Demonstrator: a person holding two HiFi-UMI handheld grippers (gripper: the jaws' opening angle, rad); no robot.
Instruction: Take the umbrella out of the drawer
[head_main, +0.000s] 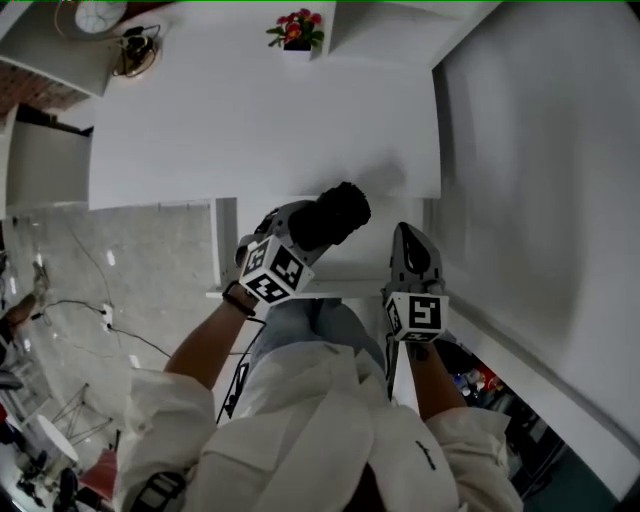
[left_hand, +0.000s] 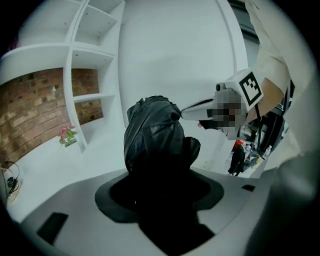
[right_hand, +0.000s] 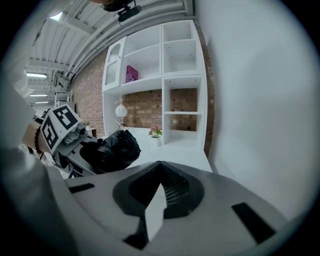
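Observation:
The umbrella (head_main: 338, 213) is a folded black bundle held up in the air in front of the white desk (head_main: 250, 130). My left gripper (head_main: 305, 232) is shut on it, and the black fabric (left_hand: 152, 135) fills the space between its jaws in the left gripper view. To the right of it, my right gripper (head_main: 409, 238) is shut with nothing in it; its tips come to a point (right_hand: 157, 197). From the right gripper view the umbrella (right_hand: 112, 147) shows at the left, with the left gripper's marker cube behind it. No drawer can be made out clearly.
A small pot of pink flowers (head_main: 296, 32) stands at the desk's far edge. A clock (head_main: 100, 14) and a cabled object (head_main: 135, 50) lie at the far left. A white wall (head_main: 540, 150) runs along the right. White shelves (right_hand: 165, 75) stand against brick. Cables (head_main: 100, 310) lie on the floor.

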